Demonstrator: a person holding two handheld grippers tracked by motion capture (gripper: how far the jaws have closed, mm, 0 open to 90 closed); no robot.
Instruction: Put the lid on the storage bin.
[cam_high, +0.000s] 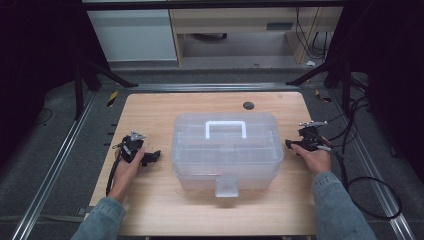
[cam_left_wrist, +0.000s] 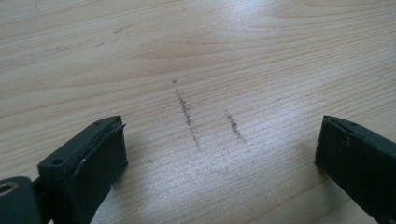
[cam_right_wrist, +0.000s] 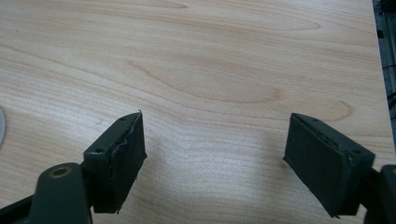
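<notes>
A clear plastic storage box (cam_high: 227, 150) with a white handle (cam_high: 226, 129) and a front latch (cam_high: 227, 188) stands shut in the middle of the wooden table (cam_high: 150, 110). My left gripper (cam_high: 152, 157) is held low just left of the box, pointing toward it. In the left gripper view its jaws (cam_left_wrist: 219, 144) stand wide apart over bare wood with nothing between them. My right gripper (cam_high: 291, 145) sits close to the box's right side. In the right gripper view it (cam_right_wrist: 215, 140) is open too, with only tabletop between the pads.
A dark round grommet (cam_high: 248, 105) lies in the table behind the box. Black cables (cam_high: 370, 195) loop on the floor off the right edge. Dark scuff marks (cam_left_wrist: 187, 114) streak the wood ahead of the left gripper. Metal frame legs stand at both far corners.
</notes>
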